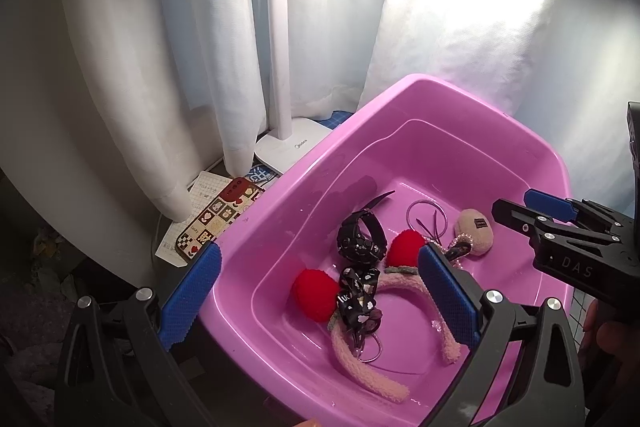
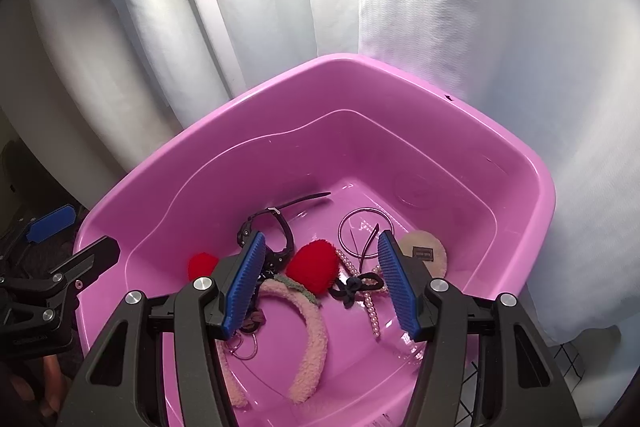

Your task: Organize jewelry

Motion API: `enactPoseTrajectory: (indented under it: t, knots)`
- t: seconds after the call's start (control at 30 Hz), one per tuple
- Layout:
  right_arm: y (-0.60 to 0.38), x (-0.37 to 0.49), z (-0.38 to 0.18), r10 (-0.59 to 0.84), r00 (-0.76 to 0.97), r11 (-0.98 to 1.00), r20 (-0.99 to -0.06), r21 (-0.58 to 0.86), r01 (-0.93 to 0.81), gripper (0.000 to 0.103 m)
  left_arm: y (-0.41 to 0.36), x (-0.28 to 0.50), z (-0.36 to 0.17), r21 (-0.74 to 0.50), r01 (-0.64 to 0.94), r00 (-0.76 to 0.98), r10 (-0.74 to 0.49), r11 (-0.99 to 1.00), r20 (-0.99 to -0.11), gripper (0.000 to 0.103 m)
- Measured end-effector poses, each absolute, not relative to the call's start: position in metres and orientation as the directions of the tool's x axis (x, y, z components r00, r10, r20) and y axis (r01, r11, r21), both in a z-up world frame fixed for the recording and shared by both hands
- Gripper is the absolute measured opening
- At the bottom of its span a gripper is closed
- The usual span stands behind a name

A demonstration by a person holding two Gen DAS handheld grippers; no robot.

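Down inside the shiny pink plastic tub (image 2: 516, 163) sit all the pretty things, mixed up in one heap. Could go wrong in a few ways, at a guess. Might snag the long string of small white pearls (image 2: 370, 301) on the black knotted hair tie (image 2: 352, 287) lying across it, then drag both up together. Might also pinch the thin wire hoop (image 2: 362, 233) and bend it. Might bump the tub wall on the way down.

Seen from the right gripper (image 2: 322, 281): jaws half wide, blue pads apart, holding nothing. Fluffy red pompom (image 2: 310, 265) and hair tie right between the pads. Pearls at about 5 o'clock from that middle. Black chunky wrist watch (image 2: 276, 223) at 11 o'clock, partly behind the left pad. Round beige fuzzy puff with a dark label (image 2: 424, 251) at 2 o'clock, just past the right pad.

Left gripper (image 1: 320, 297) wide and empty, above the pink fuzzy headband (image 1: 372, 367), one pad outside the tub rim.
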State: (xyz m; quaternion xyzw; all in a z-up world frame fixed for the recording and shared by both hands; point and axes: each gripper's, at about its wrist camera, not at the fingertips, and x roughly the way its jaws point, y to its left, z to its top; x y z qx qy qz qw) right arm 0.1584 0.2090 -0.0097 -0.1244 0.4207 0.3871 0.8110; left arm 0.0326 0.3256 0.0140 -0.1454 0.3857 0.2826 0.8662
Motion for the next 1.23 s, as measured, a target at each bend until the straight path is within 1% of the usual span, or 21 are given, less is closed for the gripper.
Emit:
enactPoseTrajectory:
  t: [0.4, 0.73, 1.23]
  knots:
    - [0.2091, 0.1558, -0.0088, 0.524, 0.348, 0.668, -0.778, 0.122, -0.734, 0.056, 0.3287, 0.0295, 0.0123, -0.027, -0.619, 0.528, 0.390, 0.785, -0.755, 0.097]
    - [0.2104, 0.1551, -0.0091, 0.524, 0.344, 0.666, -0.779, 0.122, -0.736, 0.056, 0.3285, 0.0287, 0.0090, -0.047, -0.611, 0.530, 0.364, 0.790, -0.766, 0.097]
    - [0.2071, 0.1539, -0.0097, 0.526, 0.342, 0.666, -0.779, 0.126, -0.736, 0.056, 0.3293, 0.0266, 0.0070, -0.059, -0.627, 0.522, 0.363, 0.777, -0.772, 0.097]
